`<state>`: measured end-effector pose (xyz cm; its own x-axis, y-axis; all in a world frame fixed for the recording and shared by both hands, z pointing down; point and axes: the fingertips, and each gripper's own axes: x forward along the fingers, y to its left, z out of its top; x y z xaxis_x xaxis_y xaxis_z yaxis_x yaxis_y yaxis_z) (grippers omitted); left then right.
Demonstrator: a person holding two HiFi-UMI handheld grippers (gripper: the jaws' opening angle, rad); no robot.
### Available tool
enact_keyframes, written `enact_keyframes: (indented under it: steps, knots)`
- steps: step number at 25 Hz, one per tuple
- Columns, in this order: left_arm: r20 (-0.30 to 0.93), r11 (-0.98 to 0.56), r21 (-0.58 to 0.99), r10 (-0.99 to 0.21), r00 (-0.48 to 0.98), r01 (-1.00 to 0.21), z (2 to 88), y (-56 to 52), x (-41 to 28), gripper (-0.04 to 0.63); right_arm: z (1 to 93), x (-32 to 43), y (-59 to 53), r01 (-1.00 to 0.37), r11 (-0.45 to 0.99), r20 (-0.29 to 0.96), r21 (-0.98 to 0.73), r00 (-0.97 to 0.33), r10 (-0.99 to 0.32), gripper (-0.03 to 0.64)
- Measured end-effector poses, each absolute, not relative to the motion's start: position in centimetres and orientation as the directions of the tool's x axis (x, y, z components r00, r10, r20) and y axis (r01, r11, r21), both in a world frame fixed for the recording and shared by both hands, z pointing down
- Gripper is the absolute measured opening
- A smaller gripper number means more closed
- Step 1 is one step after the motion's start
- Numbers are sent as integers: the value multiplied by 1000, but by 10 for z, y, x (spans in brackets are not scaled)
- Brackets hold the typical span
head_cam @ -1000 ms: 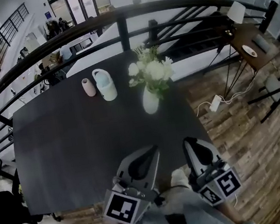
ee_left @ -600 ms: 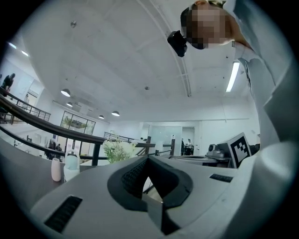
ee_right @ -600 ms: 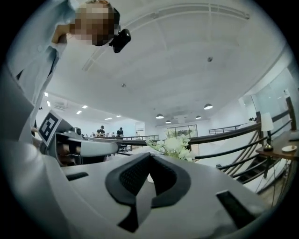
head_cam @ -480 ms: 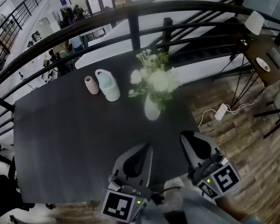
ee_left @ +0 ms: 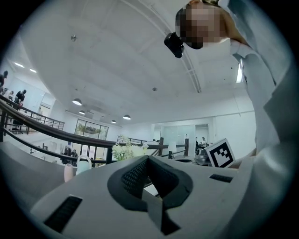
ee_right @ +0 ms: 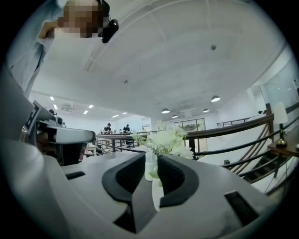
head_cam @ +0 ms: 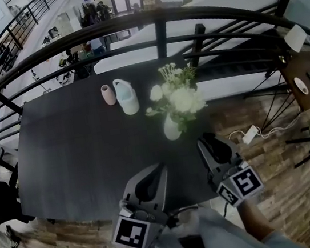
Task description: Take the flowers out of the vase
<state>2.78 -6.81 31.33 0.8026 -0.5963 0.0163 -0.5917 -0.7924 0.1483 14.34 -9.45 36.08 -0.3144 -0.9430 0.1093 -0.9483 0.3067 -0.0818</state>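
The flowers (head_cam: 178, 95), a bunch of white blooms with green sprigs, stand in a small white vase (head_cam: 172, 128); the vase sits upright on the dark surface (head_cam: 71, 144), toward its far right part, near the right edge. Further left on the same surface, well apart from the vase, a pale watering can (head_cam: 127, 96) stands just beside a small pink cup (head_cam: 108, 94).

The right gripper (head_cam: 205, 141) lies closest to the vase, at its near right side and not touching it; its jaws are opening and stand a narrow gap apart; in the right gripper view the vase and the blooms show through that gap, ahead of the jaws rather than between the pads, so it holds nothing. The left gripper (head_cam: 160, 169) is over the near edge of the surface, further from the vase; its jaws are closed together, tips meeting, with nothing between them.

A dark metal railing (head_cam: 156, 19) curves behind the surface; wooden floor (head_cam: 277, 166) lies to the right, with a white cable (head_cam: 250, 133) on it.
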Motion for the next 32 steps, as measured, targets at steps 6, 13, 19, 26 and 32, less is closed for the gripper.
enact_keyframes:
  steps: [6, 13, 19, 26, 32]
  knots:
    - [19, -753, 142, -647, 762, -643, 307, -80, 42, 0, 370, 172, -126, -939, 324, 140, -119, -339, -930, 161]
    - [28, -709, 139, -695, 718, -692, 309, -84, 41, 0, 387, 181, -153, -921, 352, 169, -169, -379, -910, 228]
    - [42, -676, 143, -725, 687, -723, 313, -86, 44, 0, 402, 184, -173, -904, 370, 189, -211, -410, -892, 275]
    - [49, -652, 134, -747, 663, -746, 314, -92, 50, 0, 414, 189, -194, -879, 399, 192, -261, -452, -871, 310]
    - [63, -633, 130, -763, 644, -763, 320, -89, 52, 0, 424, 186, -204, -853, 430, 173, -295, -490, -854, 314]
